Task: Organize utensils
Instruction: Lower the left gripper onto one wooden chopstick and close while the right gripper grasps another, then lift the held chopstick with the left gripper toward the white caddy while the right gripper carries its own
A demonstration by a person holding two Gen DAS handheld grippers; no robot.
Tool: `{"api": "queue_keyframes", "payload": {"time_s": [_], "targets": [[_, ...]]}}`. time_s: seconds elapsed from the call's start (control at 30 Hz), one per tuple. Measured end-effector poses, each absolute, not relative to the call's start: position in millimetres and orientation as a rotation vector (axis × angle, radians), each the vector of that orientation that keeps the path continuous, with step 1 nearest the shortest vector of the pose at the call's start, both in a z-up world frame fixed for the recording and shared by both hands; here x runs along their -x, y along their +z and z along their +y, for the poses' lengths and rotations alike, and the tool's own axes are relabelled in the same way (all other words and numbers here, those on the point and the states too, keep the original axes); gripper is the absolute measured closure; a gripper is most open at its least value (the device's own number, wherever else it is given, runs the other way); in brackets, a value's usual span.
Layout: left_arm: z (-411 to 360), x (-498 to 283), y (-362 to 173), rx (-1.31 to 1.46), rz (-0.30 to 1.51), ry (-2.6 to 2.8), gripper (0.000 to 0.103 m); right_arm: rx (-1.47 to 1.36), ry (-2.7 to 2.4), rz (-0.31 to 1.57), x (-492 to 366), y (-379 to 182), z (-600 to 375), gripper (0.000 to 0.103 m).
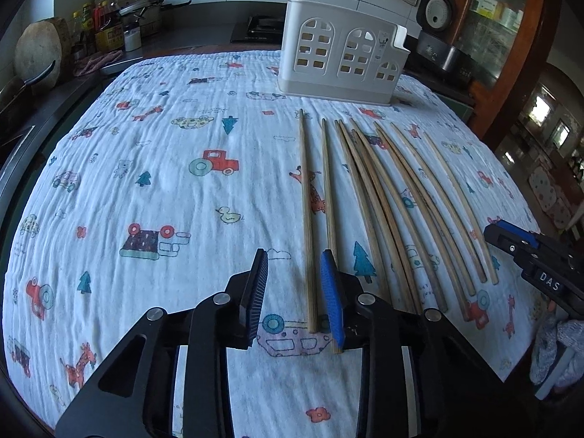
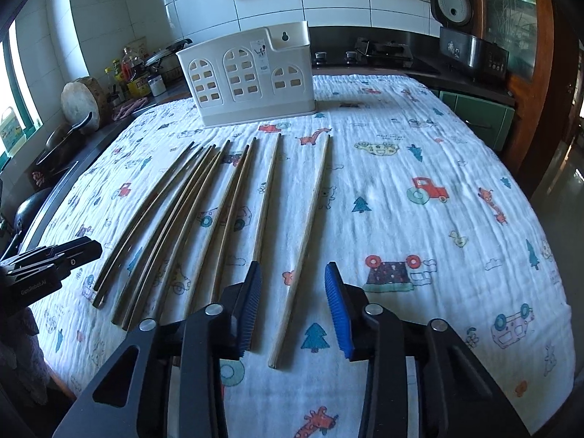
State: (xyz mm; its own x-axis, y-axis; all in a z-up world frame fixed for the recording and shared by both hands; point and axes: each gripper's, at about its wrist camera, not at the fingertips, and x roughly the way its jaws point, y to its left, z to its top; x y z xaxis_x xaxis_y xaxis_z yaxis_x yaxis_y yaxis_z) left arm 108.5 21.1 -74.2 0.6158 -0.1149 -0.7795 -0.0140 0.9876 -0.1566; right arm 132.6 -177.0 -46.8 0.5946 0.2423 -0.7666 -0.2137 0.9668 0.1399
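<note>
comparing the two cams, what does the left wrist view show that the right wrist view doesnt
Only the left wrist view: the left tongs up close, open, straddling the leftmost chopstick. Only the right wrist view: the right tongs, open around the rightmost chopstick, and the gas stove. Both: the white utensil holder, the chopstick row and the printed cloth.

A home kitchen: white wall tiles (image 2: 328, 3) rise behind a dark countertop (image 2: 419, 65) carrying a gas hob (image 2: 383, 53) and a rice cooker (image 2: 460, 18) with its lid up. Oil and sauce bottles (image 1: 106, 22), a lidded pot (image 1: 146, 9) and a round wooden chopping block (image 1: 38, 49) line the side counter, while a table wears a child's cartoon-print cloth (image 1: 164, 182).
</note>
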Motion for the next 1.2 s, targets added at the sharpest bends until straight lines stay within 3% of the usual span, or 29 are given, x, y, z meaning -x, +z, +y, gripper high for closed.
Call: {"api": "queue_keyframes", "payload": {"time_s": [0.53,1.1,1.2], "targets": [[23,-118,-87,0.171,0.937,-0.118,0.090,-0.028,0.238,0.938,-144,-62,-171,0.093],[16,-132,-91,0.174,0.992,-0.107,0.091,-0.027,0.224,0.933,-144,-64,-170,0.092],[15,-135,-90,0.157,0.997,-0.094,0.097,-0.027,0.222,0.929,-144,-64,-170,0.093]]}}
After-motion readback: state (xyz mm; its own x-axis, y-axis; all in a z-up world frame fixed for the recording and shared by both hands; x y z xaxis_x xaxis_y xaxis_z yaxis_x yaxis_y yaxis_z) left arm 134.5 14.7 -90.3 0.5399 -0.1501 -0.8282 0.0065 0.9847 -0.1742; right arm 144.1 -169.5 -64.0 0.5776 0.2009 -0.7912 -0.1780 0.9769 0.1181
